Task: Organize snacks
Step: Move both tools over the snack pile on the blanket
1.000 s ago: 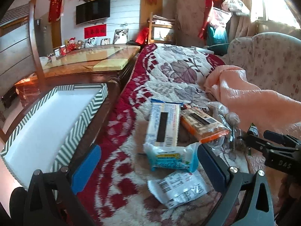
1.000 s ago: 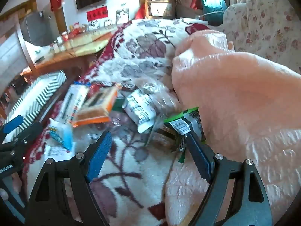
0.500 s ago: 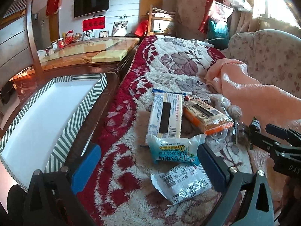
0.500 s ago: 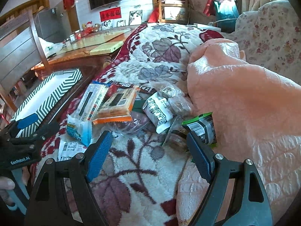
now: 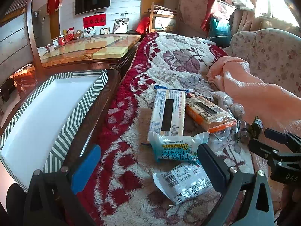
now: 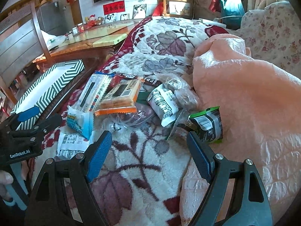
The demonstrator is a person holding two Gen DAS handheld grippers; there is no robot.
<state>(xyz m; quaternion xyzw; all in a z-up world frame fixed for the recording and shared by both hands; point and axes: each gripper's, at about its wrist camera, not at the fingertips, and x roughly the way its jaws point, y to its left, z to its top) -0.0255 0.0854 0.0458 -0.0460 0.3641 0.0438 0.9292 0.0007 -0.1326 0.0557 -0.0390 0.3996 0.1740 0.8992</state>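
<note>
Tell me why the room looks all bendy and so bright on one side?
Left wrist view: the round lens bends the chair back and darkens the corners; the window glares white. Right wrist view: the same bending, sunlight shines on the pink blanket, and the snack packets stay sharp.

- The blanket (image 5: pixel 175 60) is thick fuzzy cloth, soft and rough-looking.
- The pink cloth (image 6: pixel 244 94) beside the blanket's snack pile looks crinkly with a soft shine.
- The snack packets (image 5: pixel 167 113) on the blanket are shiny, smooth plastic wrap; a clear bag (image 6: pixel 178 88) among them is thin and wrinkly.
- The striped box (image 5: pixel 47 116) left of the blanket looks like smooth matt cardboard.
- The desk (image 5: pixel 90 47) behind the box is glossy wood.
- Each gripper, left (image 5: pixel 148 167) and right (image 6: pixel 148 156), is matt black plastic with bumpy blue pads (image 6: pixel 99 154) and shiny metal screws.
</note>
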